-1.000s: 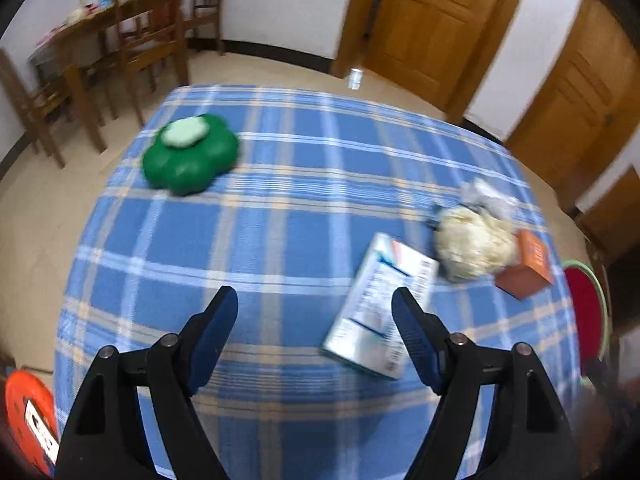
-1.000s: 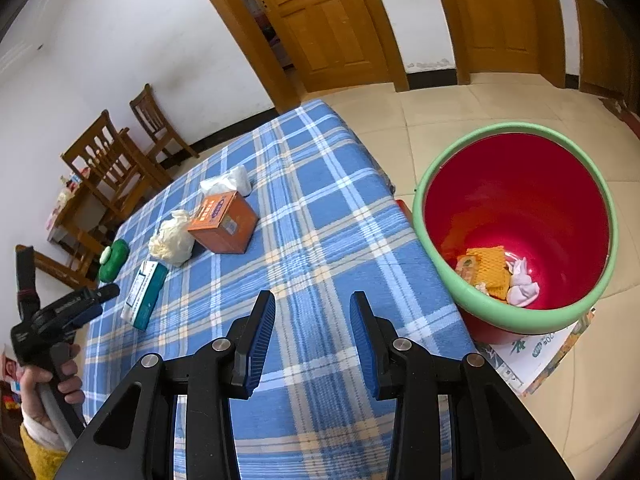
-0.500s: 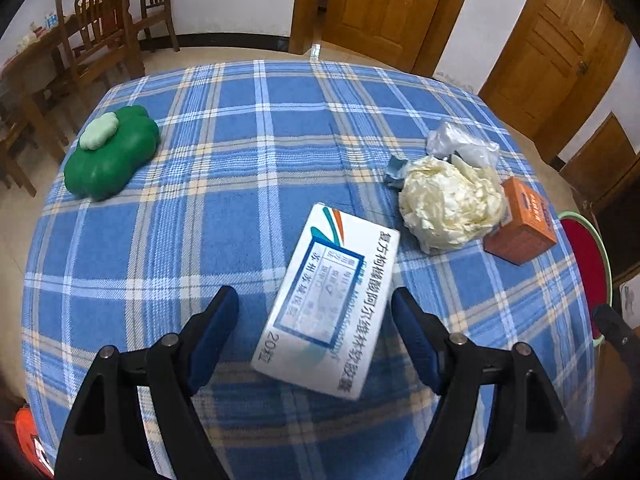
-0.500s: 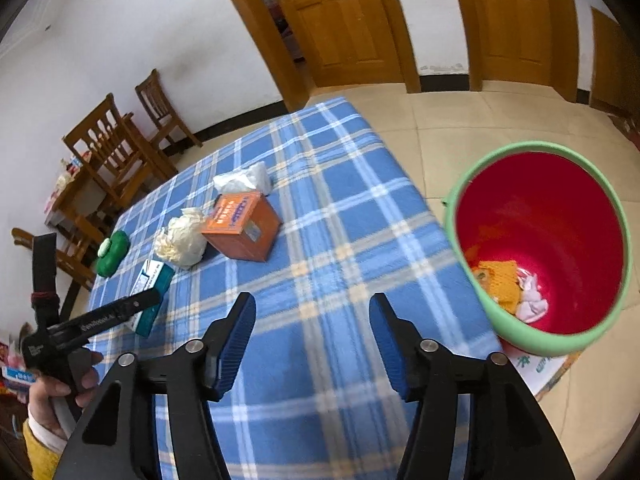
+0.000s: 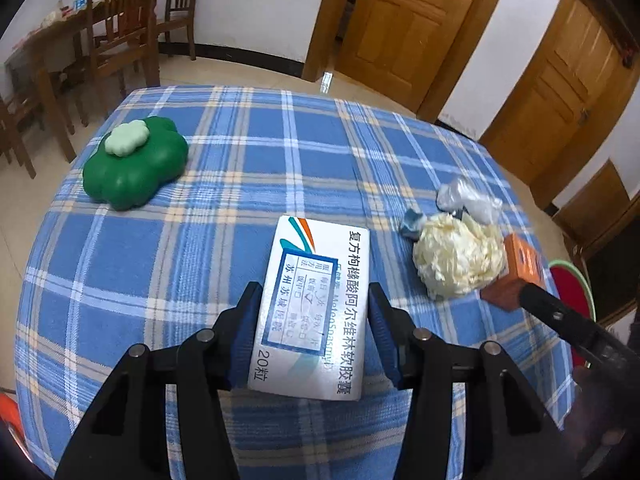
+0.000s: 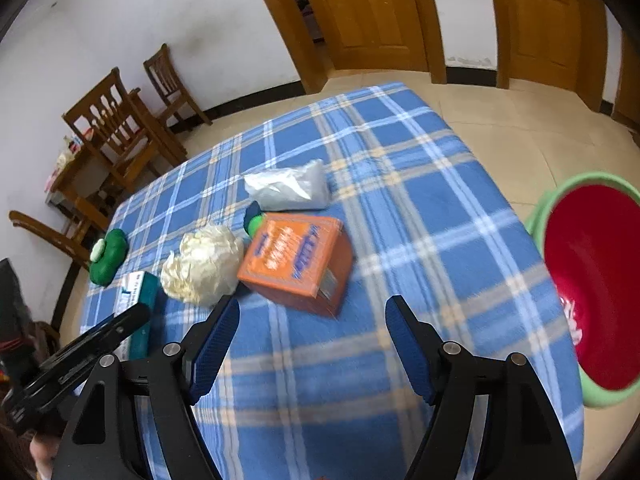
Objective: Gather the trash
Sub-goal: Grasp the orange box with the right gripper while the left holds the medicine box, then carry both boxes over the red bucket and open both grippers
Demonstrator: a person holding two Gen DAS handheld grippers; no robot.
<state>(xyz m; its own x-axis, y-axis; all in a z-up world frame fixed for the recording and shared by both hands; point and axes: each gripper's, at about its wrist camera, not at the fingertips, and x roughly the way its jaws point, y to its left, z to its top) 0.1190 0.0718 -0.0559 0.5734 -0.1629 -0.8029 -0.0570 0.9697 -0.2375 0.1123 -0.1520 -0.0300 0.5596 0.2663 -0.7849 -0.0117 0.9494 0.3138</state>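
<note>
A white and teal medicine box (image 5: 314,308) lies on the blue plaid table (image 5: 240,184). My left gripper (image 5: 314,332) has closed on the box's long sides, with the box still on the cloth. The box's teal edge also shows in the right wrist view (image 6: 138,292). My right gripper (image 6: 312,340) is open and empty, above the table just short of an orange box (image 6: 298,262). A crumpled cream wad (image 6: 202,264) lies left of the orange box, and a clear plastic bag (image 6: 288,186) lies behind it. A red bin with a green rim (image 6: 592,280) stands off the table's right edge.
A green flower-shaped container (image 5: 134,162) sits at the table's far left. A small green and blue item (image 6: 254,220) lies between the bag and the orange box. Wooden chairs (image 5: 116,36) and a side table stand beyond the table. Wooden doors (image 5: 396,20) line the back wall.
My left gripper has moved in over the medicine box and its jaws have narrowed onto its sides. My right gripper has opened wide and swung left from the bin towards the orange box.
</note>
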